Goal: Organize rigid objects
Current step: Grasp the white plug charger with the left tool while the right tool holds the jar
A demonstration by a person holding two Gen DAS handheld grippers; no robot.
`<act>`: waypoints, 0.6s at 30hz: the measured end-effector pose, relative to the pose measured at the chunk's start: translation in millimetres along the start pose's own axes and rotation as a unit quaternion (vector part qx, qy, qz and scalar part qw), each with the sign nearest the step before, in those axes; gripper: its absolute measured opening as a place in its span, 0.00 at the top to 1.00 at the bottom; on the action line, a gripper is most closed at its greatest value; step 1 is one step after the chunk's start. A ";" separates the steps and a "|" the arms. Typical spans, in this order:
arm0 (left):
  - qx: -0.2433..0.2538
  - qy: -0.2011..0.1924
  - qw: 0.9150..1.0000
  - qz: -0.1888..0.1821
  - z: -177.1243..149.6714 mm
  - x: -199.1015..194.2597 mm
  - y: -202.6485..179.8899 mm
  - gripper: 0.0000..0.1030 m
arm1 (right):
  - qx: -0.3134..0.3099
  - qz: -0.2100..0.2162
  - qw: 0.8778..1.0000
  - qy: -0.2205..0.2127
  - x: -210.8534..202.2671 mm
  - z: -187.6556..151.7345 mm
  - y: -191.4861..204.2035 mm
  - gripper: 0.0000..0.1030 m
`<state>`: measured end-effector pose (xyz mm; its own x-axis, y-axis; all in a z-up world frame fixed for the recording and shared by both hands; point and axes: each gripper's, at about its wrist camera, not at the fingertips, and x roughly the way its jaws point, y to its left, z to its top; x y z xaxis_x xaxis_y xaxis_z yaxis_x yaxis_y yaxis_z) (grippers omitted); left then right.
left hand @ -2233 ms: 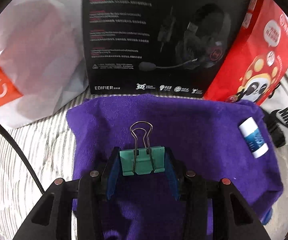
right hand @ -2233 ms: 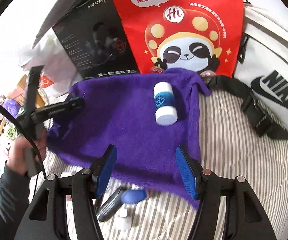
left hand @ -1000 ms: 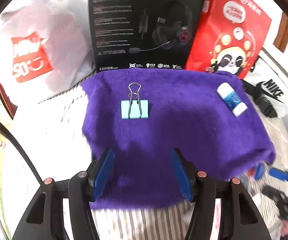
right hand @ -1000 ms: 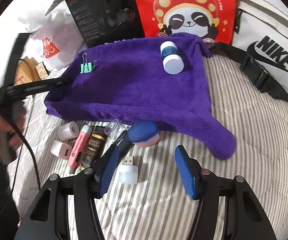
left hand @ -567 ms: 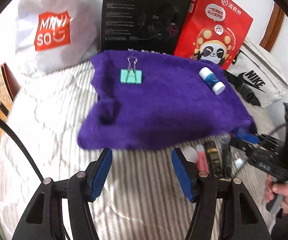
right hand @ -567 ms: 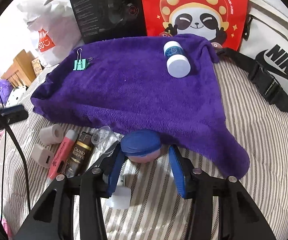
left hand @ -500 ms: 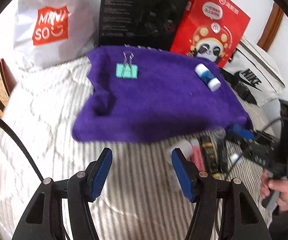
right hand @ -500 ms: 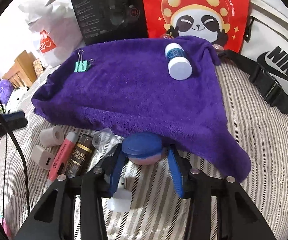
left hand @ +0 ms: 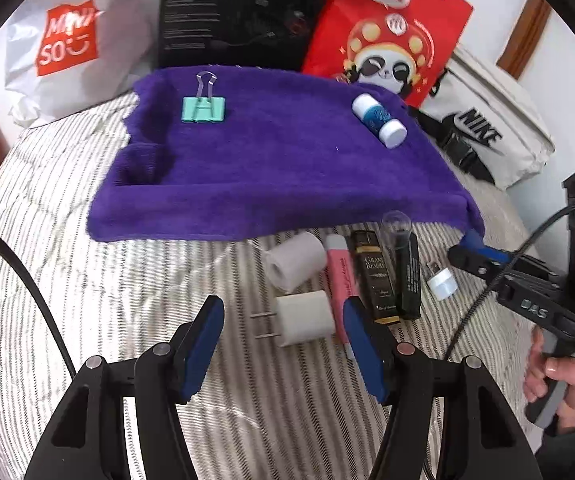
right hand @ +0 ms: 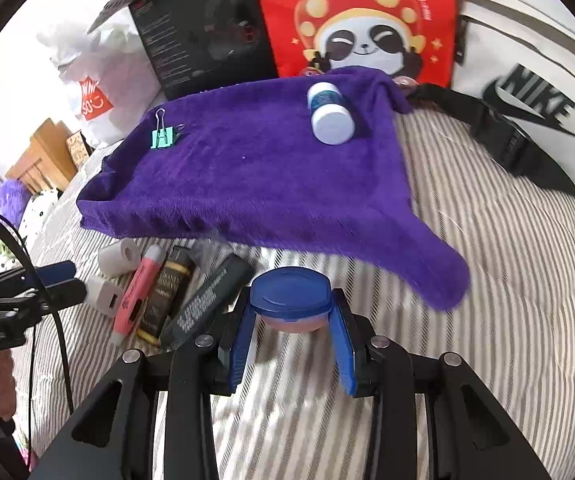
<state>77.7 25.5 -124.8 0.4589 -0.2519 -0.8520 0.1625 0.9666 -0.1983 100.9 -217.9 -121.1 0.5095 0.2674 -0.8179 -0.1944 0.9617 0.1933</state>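
Note:
A purple towel [left hand: 279,168] lies on the striped bedding with a green binder clip [left hand: 203,110] at its left and a white-and-blue bottle [left hand: 379,120] at its right. In the right wrist view my right gripper [right hand: 290,302] is shut on a small blue-lidded jar [right hand: 289,290], just in front of the towel [right hand: 267,176]. My left gripper [left hand: 282,306] stands open above a white charger plug [left hand: 305,322], its pads clear of it. Beside the plug lie a white roll [left hand: 295,260], a pink tube [left hand: 341,276], a dark bar [left hand: 377,276] and a black tube [left hand: 407,276].
A small white USB adapter [left hand: 441,282] lies right of the black tube. Behind the towel stand a white Miniso bag [left hand: 67,44], a black headset box [left hand: 239,12], a red panda bag [left hand: 387,40] and a white Nike bag [left hand: 487,128]. A hand [left hand: 559,376] holds the right gripper's handle.
My left gripper drew back from the towel, leaving the binder clip there, and now hangs over the loose items. My right gripper's jaws closed on the blue-lidded jar.

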 end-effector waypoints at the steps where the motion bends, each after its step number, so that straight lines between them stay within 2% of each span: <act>1: 0.002 0.005 1.000 0.009 -0.2 3.6 -2.3 0.42 | 0.002 0.000 1.000 0.000 -2.0 -1.8 -0.9 0.64; 6: -0.004 0.016 0.999 0.047 -3.2 17.6 -1.3 0.40 | -0.003 -0.002 1.000 0.001 -8.7 -8.0 -1.3 0.65; 16: 0.012 0.001 0.997 0.074 -5.7 21.4 -3.9 0.41 | -0.002 -0.003 1.000 0.002 -14.1 -12.6 -4.3 0.64; 18: 0.030 -0.006 0.996 0.081 -7.5 21.6 -8.5 0.55 | -0.002 -0.003 1.000 0.002 -15.1 -13.1 -4.6 0.64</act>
<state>79.7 12.3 -145.1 0.4941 -0.0943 -0.8643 0.1375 0.9901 -0.0294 83.1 -227.2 -116.7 0.5079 0.2610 -0.8209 -0.1943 0.9631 0.1861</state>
